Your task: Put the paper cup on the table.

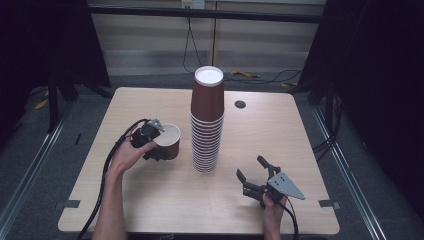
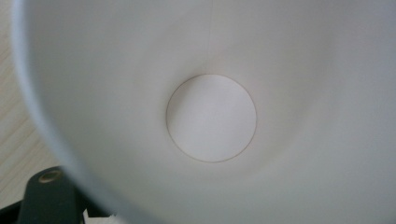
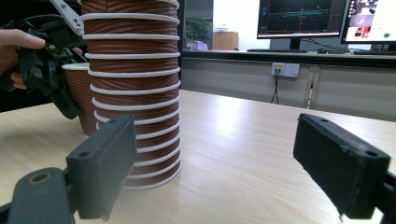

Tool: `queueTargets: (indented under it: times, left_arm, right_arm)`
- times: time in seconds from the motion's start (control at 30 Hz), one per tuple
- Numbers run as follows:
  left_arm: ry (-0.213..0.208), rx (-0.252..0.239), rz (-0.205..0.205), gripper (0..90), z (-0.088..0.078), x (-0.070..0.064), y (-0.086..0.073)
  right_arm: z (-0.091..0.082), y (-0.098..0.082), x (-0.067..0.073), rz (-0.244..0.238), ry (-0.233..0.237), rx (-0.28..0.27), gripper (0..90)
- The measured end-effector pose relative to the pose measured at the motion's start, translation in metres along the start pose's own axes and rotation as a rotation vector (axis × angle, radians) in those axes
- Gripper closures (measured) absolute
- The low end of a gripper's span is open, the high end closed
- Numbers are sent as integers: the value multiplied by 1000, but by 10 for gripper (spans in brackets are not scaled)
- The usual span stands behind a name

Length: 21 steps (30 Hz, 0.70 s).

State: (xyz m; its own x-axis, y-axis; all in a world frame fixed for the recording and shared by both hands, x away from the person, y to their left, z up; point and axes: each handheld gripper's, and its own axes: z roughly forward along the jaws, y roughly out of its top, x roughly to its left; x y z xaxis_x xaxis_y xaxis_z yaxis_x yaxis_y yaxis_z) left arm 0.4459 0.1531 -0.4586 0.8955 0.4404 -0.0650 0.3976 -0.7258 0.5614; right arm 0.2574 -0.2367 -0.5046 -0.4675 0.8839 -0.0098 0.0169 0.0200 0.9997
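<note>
On wood-grain table (image 1: 150,200): ribbed brown paper cup (image 1: 169,142), tall conical stack (image 1: 207,120).

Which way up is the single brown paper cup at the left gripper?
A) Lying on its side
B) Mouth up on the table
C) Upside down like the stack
B: the single cup shows its white inside from above, beside the inverted stack of cups, with the left gripper on its rim.

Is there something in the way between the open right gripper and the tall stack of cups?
Nothing visible. The right gripper faces the cup stack across bare table; the single cup stands on the stack's far side.
</note>
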Motion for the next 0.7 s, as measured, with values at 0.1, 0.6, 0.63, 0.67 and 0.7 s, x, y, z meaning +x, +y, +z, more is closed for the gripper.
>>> queueTargets:
  times: [0.1,0.6,0.63,0.67,0.7]
  left_arm:
    - [-7,-36,-15,160,-4,-2,-5]
    - [34,-192,-95,162,-15,-19,-30]
    - [40,-208,-99,162,-16,-21,-31]
    - [44,-225,-100,162,-18,-22,-33]
    - [52,-245,-113,162,-20,-24,-35]
  right_arm:
    - [0,0,0,-1,0,0,131]
    - [0,0,0,0,2,-1,131]
    - [0,0,0,-1,2,-1,131]
    - [0,0,0,0,2,-1,131]
    - [0,0,0,-1,2,-2,131]
